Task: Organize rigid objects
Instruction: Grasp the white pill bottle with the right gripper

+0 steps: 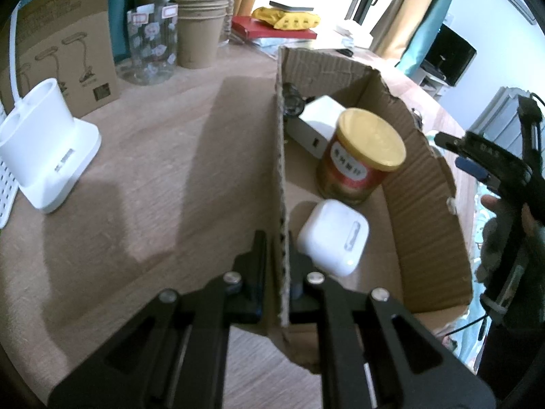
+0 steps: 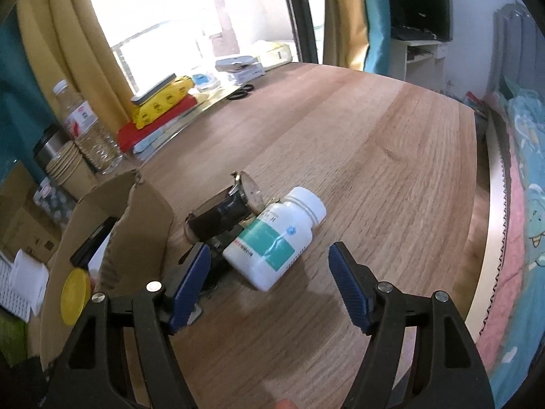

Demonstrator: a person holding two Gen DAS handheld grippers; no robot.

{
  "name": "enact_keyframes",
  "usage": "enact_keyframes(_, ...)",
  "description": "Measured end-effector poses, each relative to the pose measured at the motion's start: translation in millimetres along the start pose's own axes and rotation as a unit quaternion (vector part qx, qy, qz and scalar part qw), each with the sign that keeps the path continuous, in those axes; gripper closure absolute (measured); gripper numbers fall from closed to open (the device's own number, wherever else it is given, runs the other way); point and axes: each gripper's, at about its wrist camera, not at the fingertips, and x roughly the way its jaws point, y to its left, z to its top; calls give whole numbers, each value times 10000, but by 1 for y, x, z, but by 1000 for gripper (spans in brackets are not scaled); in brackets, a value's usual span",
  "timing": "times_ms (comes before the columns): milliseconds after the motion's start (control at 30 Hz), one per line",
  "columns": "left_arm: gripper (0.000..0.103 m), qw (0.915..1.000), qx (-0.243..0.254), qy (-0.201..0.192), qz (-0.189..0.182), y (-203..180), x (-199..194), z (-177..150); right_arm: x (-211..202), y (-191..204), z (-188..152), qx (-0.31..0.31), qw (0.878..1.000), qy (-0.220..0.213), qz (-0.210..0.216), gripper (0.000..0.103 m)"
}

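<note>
I'm pinching the cardboard box [image 1: 340, 68] wall with left claw [image 1: 277, 259], steadying it | right claw [image 2: 269, 272] gaping, lining up on pill bottle [image 2: 276, 238].

A white pill bottle [image 2: 274, 238] with a teal label lies on its side between the right gripper's [image 2: 269, 269] spread fingers, just ahead, touching 1 black-strapped watch [image 2: 231, 209] beyond it, left.

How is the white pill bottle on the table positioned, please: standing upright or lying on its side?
On its side. The pill bottle lies flat on the wooden table, its cap pointing away from the camera, beside the watch.
</note>
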Motion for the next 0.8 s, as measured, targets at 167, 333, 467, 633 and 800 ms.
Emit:
enact_keyframes(167, 94, 10000, 8, 2, 7, 0, 0, 1, 11, -1, 4, 4, 9999, 47, -130, 28)
enact_keyframes(333, 94, 10000, 4, 5, 3, 0, 0, 1, 17, -4, 1, -137, 9995, 105, -256, 28)
enact_keyframes(467, 94, 10000, -1, 8, -7, -2, 0, 0, 14, -8, -5, -276, 9989, 96, -361, 28)
enact_keyframes(633, 94, 10000, -2, 6, -7, -1, 0, 0, 10, -13, -8, -351, 9985, 68, -403, 28)
enact_keyframes(800, 94, 10000, -4, 9, -7, -2, 0, 0, 13, -6, -4, -546, 9978, 28, -376, 28)
